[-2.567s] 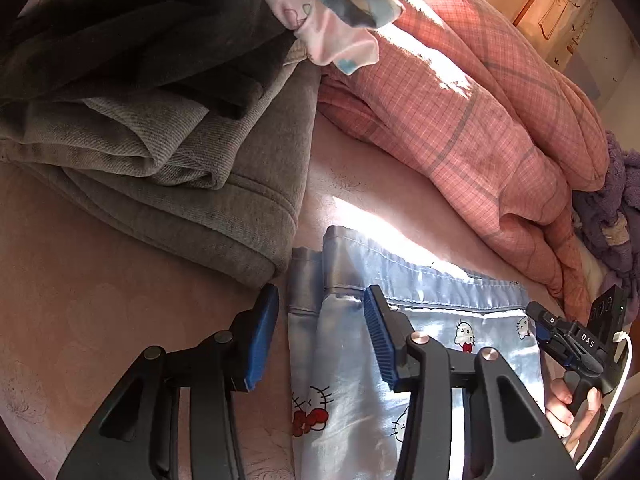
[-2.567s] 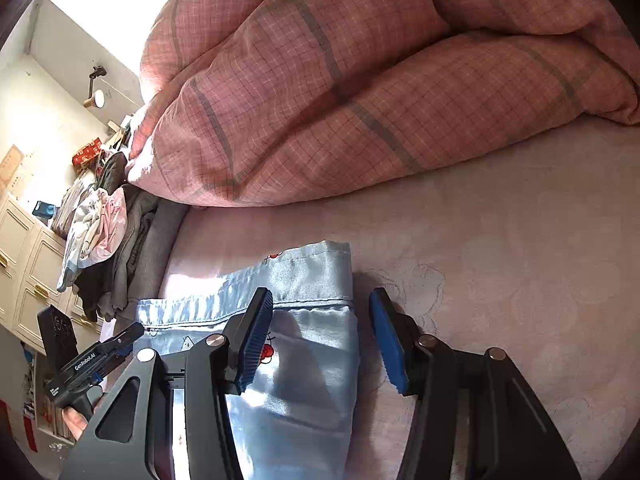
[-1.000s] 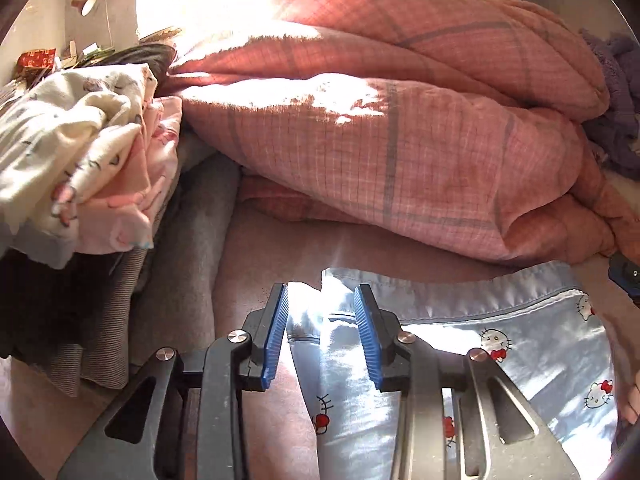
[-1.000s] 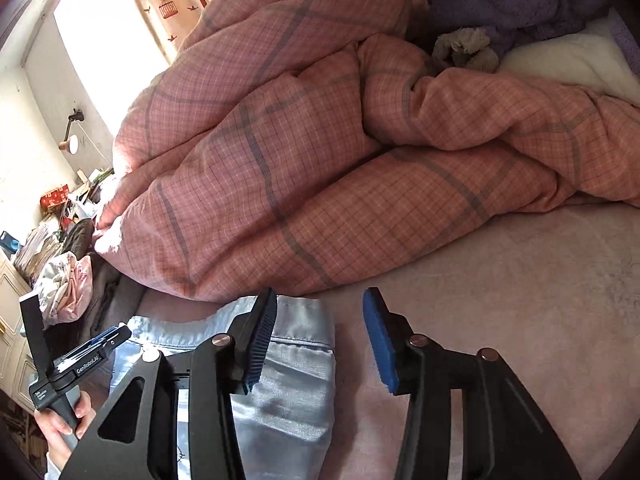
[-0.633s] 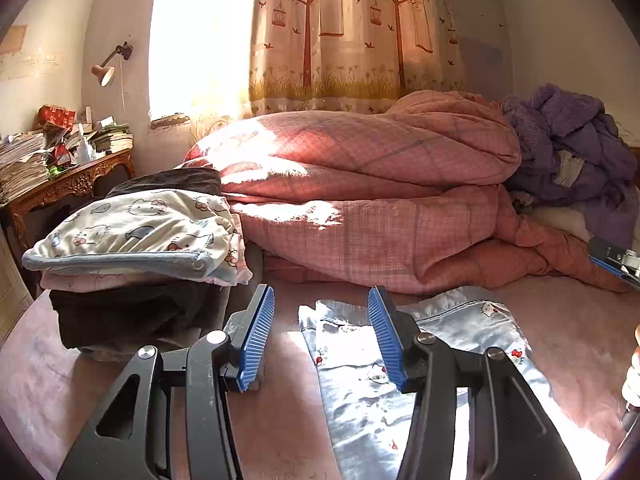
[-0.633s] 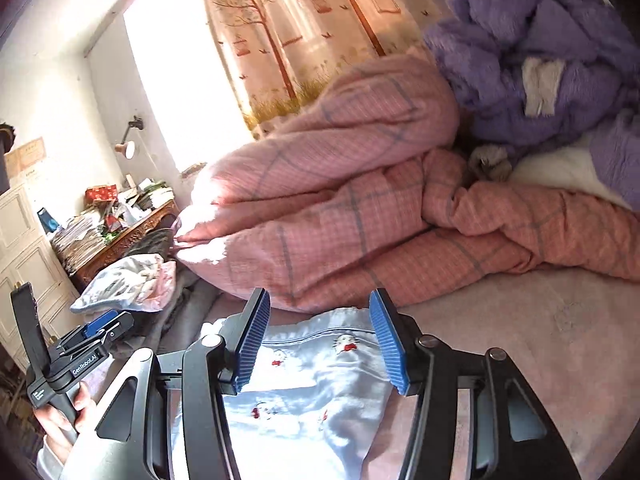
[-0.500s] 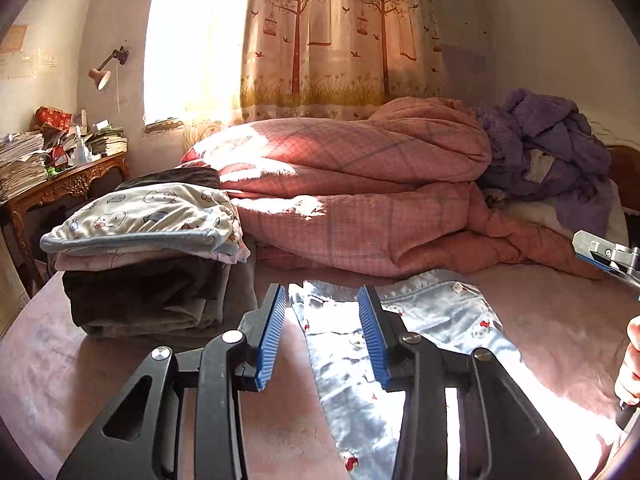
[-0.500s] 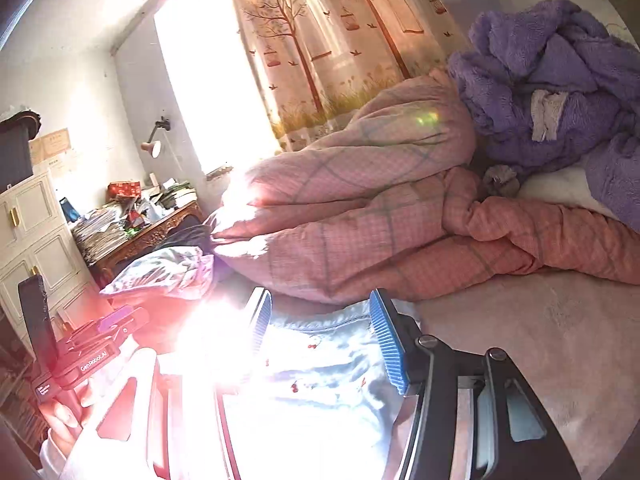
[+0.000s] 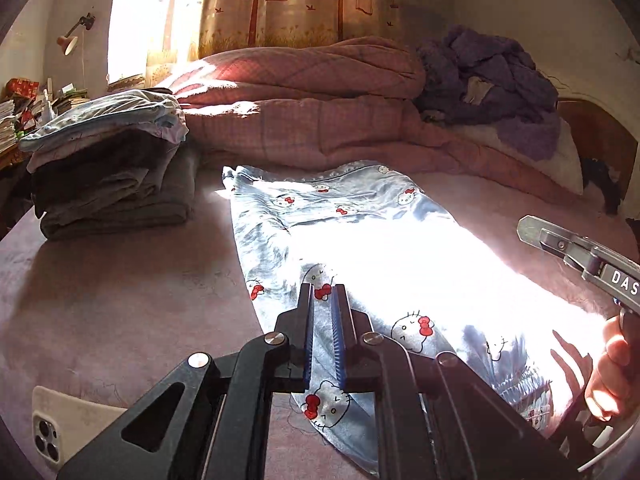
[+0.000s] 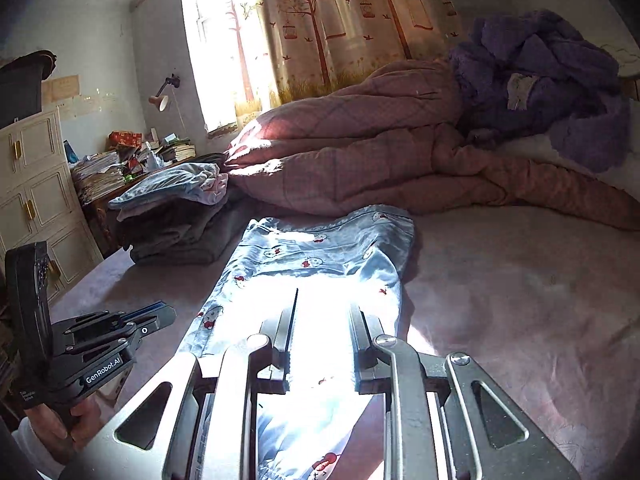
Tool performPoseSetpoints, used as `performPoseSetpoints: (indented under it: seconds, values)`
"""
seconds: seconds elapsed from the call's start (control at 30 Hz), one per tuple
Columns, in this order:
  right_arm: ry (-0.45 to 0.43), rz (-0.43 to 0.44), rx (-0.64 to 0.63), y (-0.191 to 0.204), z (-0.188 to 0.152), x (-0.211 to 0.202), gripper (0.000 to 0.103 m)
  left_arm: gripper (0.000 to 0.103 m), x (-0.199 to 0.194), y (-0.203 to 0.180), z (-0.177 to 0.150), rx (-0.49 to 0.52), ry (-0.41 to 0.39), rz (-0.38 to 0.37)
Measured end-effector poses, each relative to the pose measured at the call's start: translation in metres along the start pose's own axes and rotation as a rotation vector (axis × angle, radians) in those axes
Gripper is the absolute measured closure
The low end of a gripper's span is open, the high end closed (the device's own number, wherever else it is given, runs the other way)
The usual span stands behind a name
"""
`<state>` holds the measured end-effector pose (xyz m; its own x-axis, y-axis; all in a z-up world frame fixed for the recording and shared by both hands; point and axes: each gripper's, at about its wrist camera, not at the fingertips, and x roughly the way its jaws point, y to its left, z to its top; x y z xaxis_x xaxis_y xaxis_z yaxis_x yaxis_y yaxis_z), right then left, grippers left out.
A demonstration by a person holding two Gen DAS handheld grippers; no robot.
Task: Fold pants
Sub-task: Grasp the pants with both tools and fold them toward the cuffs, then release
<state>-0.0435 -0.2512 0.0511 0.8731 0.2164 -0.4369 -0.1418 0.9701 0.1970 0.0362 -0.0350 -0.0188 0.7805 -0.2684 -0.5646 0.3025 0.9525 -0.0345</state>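
Note:
Light blue satin pants [image 9: 340, 232] with Hello Kitty prints lie stretched lengthwise on the pink bed, waistband at the far end; they also show in the right wrist view [image 10: 320, 264]. My left gripper [image 9: 323, 304] hovers over the near left part of the pants, its jaws nearly shut with a narrow gap and no cloth between them. My right gripper [image 10: 324, 320] is open over the sunlit near part of the pants, holding nothing. Each gripper shows in the other's view, the right gripper [image 9: 580, 256] at right, the left gripper [image 10: 100, 340] at left.
A stack of folded clothes [image 9: 108, 168] stands on the bed at the far left. A pink checked duvet [image 9: 312, 112] and a purple fleece heap [image 9: 492, 76] lie along the far side. A white phone [image 9: 60, 428] lies on the sheet at near left.
Both grippers have pulled back from the waistband toward the leg end and risen. The left gripper's jaws have closed to a narrow gap. The pants now lie stretched out.

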Motion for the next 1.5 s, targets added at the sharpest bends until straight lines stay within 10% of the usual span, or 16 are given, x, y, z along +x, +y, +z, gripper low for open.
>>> performPoseSetpoints:
  seconds: [0.2,0.33,0.6,0.9,1.17,1.5]
  values:
    - [0.189,-0.045,0.012,-0.011,-0.031,0.037,0.082,0.095,0.037,-0.003,-0.022,-0.015,0.190,0.023]
    - [0.253,-0.115,0.058,-0.030,-0.039,0.054,0.082,0.095,0.031,-0.002,-0.026,-0.016,0.171,0.067]
    - [0.198,-0.125,0.086,-0.034,-0.032,0.040,0.082,0.094,0.009,0.001,-0.032,-0.006,0.050,0.052]
    - [0.130,0.037,0.094,-0.012,-0.028,0.021,0.069,0.071,-0.011,-0.004,-0.025,-0.031,-0.081,0.024]
    - [0.223,-0.025,0.051,0.000,-0.046,0.040,0.068,0.035,0.007,-0.005,-0.031,-0.039,0.005,0.075]
    - [0.210,-0.113,-0.052,0.011,-0.052,0.037,0.056,0.033,0.005,-0.007,-0.041,-0.044,0.046,0.067]
